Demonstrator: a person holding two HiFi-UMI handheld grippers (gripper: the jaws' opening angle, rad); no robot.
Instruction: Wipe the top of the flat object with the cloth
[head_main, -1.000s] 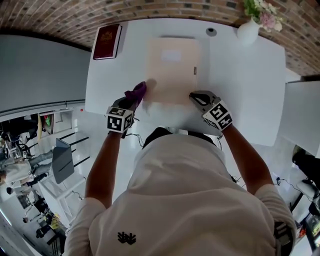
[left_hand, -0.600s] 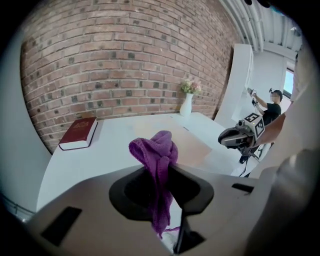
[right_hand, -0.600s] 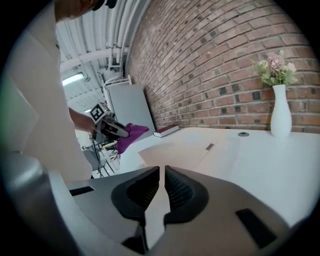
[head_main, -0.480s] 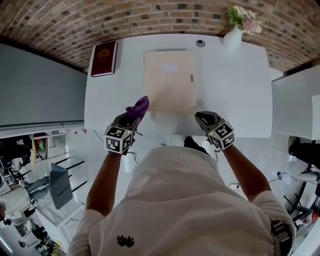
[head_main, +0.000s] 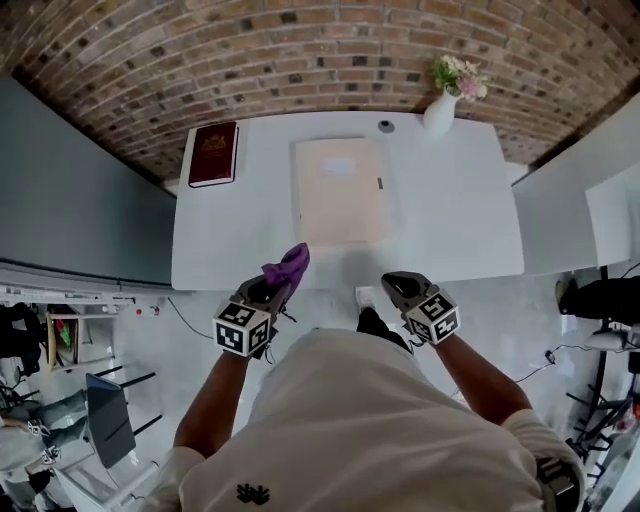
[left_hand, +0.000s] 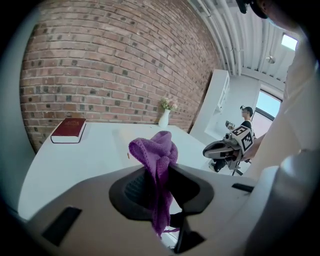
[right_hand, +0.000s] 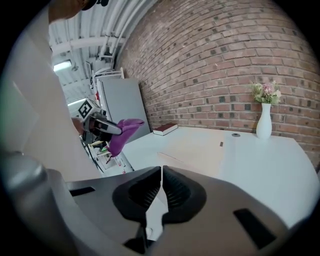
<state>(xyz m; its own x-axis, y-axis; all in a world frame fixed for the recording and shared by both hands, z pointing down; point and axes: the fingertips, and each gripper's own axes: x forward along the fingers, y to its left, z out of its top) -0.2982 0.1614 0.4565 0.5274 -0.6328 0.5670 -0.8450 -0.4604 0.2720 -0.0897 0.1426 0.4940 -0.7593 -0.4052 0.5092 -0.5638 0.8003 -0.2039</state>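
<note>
The flat object is a pale beige folder (head_main: 340, 190) lying in the middle of the white table (head_main: 450, 210); it also shows as the folder (right_hand: 197, 147) in the right gripper view. My left gripper (head_main: 272, 288) is shut on a purple cloth (head_main: 287, 266), held off the table's near edge, clear of the folder. The cloth (left_hand: 155, 157) bunches up between the jaws. My right gripper (head_main: 392, 285) hangs near the table's front edge, shut with nothing in it.
A dark red book (head_main: 213, 154) lies at the table's far left corner. A white vase of flowers (head_main: 441, 108) stands at the far right, with a small dark round object (head_main: 385, 126) beside it. A brick wall runs behind the table.
Both grippers have drawn back from the folder's near edge to off the table's front edge. The view has pulled away from the table. The cloth stays in the left gripper.
</note>
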